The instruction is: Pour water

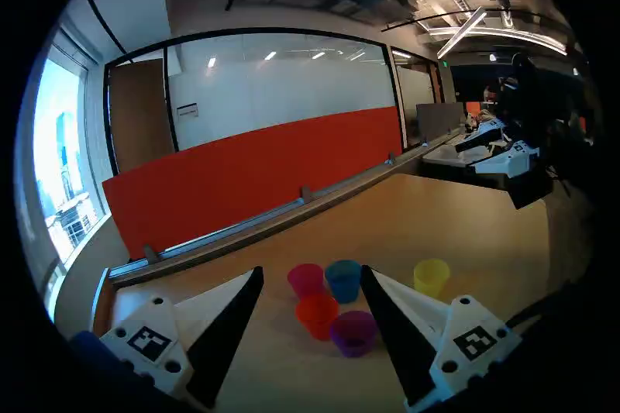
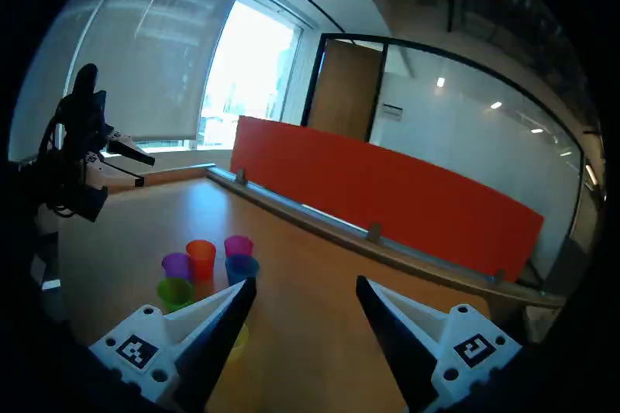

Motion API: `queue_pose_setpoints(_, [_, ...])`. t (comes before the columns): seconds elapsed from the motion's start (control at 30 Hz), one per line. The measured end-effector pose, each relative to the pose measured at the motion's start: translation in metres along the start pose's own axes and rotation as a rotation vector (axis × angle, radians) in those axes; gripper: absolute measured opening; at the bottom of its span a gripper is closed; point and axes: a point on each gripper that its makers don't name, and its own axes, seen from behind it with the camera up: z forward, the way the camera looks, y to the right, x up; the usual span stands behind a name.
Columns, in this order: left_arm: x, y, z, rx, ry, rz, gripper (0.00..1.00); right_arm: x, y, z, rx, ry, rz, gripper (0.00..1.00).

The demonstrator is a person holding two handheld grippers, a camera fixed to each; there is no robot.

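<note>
Left gripper, right gripper: fingers spread, empty. Coloured cups ahead between left fingers, ungrasped. Pouring not yet begun.

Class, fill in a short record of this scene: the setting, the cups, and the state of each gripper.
Setting: wooden table backed by an orange divider panel
Cups: pink cup, blue cup, orange cup, purple cup, yellow cup, green cup
Cup state: all upright, grouped together, the yellow one slightly apart
Left gripper: jaws open, holding nothing, facing the cups
Right gripper: jaws open, holding nothing
</note>
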Motion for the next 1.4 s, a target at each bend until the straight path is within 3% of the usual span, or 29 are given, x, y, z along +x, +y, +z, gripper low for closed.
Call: queue_pose_setpoints(1.4, [-0.065, 0.071, 0.016, -0.262, -0.192, 0.058, 0.92, -0.009, 0.001, 0.013, 0.021, -0.036, -0.009, 1.0])
